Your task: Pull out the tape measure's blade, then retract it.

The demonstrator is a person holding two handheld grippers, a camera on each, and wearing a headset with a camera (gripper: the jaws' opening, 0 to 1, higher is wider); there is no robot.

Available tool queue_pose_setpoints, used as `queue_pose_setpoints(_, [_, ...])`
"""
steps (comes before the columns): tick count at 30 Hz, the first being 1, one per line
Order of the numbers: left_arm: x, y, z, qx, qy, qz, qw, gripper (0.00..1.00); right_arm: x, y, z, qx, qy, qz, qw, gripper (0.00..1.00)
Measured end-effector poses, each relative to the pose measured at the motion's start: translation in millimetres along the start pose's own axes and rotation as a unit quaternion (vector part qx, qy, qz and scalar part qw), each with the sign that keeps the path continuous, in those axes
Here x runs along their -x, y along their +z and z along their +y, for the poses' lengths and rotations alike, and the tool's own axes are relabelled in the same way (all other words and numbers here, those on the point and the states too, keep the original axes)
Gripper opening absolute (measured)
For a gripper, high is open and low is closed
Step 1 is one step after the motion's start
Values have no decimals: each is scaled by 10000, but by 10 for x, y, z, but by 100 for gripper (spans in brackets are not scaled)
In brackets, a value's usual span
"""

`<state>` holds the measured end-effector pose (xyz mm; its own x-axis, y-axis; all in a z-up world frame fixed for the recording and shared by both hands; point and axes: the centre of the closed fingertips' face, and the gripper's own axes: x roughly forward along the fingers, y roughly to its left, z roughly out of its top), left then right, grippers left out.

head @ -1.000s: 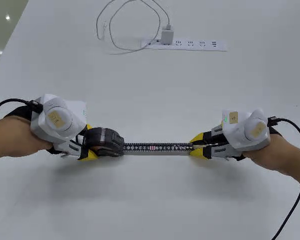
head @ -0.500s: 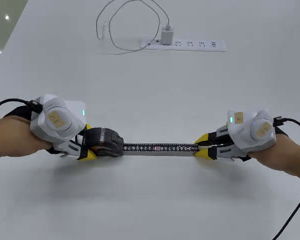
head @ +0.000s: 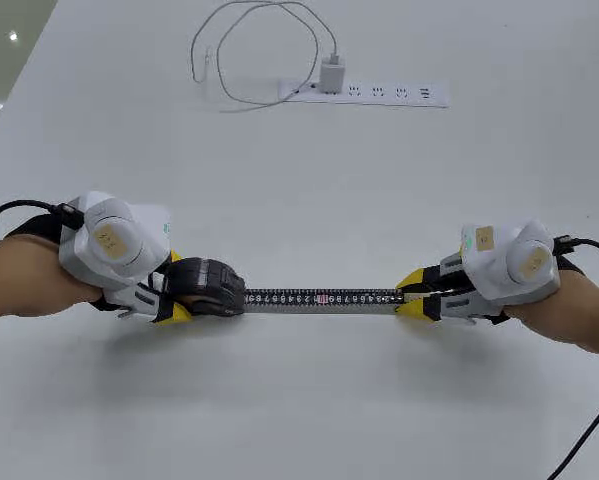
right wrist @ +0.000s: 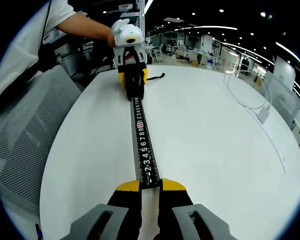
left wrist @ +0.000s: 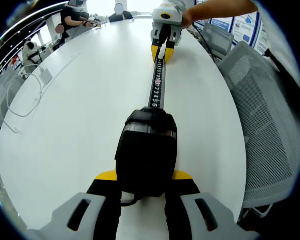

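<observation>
A black tape measure case (head: 206, 286) (left wrist: 147, 150) rests on the white table, and my left gripper (head: 179, 297) (left wrist: 143, 176) is shut on it. Its blade (head: 324, 297) (right wrist: 143, 152) (left wrist: 157, 87) runs out flat to the right, dark with white numbers. My right gripper (head: 411, 293) (right wrist: 150, 186) is shut on the blade's tip, with the yellow fingertips (right wrist: 173, 185) pinching the end. In the right gripper view the case (right wrist: 134, 81) sits far ahead in the left gripper. In the left gripper view the right gripper (left wrist: 162, 51) holds the far end of the blade.
A white power strip (head: 364, 92) with a plugged charger and a looping white cable (head: 234, 45) lies at the table's far side. A grey mesh chair (left wrist: 270, 115) stands beside the table's edge. Black cables trail from both grippers.
My right gripper has moved right with the blade's tip, drawing more blade out of the case. The left gripper and case stay in place.
</observation>
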<state>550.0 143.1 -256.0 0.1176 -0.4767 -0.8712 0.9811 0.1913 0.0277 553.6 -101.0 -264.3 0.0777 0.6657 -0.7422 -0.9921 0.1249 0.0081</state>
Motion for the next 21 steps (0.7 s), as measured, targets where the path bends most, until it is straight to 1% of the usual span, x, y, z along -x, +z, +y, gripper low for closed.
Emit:
queue_pose_setpoints(13, [2,-4,-1,-15,-7,6,10000,28,70,-30,-10,4,-59,52,10000,7])
queue_pose_setpoints(21, [-3,2,-1,-42,-12,5,10000,28,147,-112,-6,-26,-96,124,9999,7])
